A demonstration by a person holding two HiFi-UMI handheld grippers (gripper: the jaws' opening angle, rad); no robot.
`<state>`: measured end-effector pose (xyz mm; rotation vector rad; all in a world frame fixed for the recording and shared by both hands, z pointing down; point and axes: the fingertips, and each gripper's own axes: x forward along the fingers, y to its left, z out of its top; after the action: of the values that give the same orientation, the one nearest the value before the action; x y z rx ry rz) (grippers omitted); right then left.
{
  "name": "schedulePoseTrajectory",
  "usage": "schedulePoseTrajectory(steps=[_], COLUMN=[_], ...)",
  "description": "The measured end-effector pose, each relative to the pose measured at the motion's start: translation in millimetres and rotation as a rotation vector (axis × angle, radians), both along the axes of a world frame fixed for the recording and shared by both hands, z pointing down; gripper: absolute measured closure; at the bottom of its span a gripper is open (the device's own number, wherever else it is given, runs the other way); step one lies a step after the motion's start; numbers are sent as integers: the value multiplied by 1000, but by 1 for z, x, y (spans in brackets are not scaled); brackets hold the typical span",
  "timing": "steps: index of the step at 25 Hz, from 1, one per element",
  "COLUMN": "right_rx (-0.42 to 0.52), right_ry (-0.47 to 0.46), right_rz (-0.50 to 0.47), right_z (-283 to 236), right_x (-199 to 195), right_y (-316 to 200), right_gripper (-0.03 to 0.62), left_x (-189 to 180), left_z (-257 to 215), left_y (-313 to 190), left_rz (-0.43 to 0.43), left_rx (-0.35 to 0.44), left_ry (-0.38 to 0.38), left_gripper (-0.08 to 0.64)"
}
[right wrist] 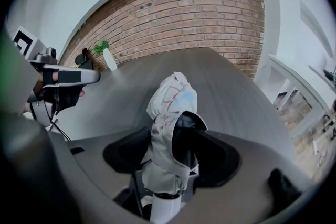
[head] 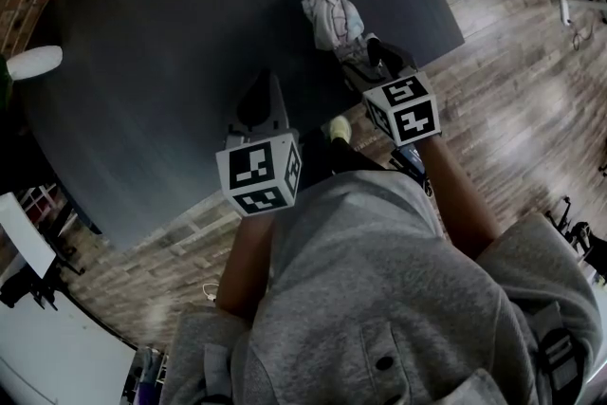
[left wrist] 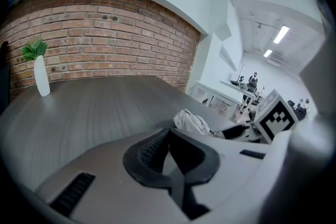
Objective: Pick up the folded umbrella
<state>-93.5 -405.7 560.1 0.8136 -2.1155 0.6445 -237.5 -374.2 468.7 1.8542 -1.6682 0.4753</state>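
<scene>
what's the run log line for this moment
right gripper: open around umbrella | umbrella: lying on table | left gripper: shut, empty

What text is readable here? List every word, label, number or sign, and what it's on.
No readable text anywhere.
The left tool's cube and right tool's cube: black-and-white square patterns, no letters.
The folded umbrella: coloured line print, too blurred to read.

white folded umbrella (head: 334, 17) lies on the dark table (head: 171, 33) near its edge.
</scene>
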Motion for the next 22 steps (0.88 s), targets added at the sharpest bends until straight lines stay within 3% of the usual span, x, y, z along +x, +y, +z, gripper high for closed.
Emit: schedulePoseTrajectory(steps=[16,22], right_rx=[-66,-32], right_ry=[147,253], right_rz=[12,3], right_z=[30,40], right_x=[-11,-11], right_y=[-7,-9], right_gripper=[321,311], left_x=[-11,-14], left_z=[17,18], left_y=[-27,-35], left_rz=[1,8], left_rx=[-36,-35], left_ry=[19,32], left_gripper=[546,546])
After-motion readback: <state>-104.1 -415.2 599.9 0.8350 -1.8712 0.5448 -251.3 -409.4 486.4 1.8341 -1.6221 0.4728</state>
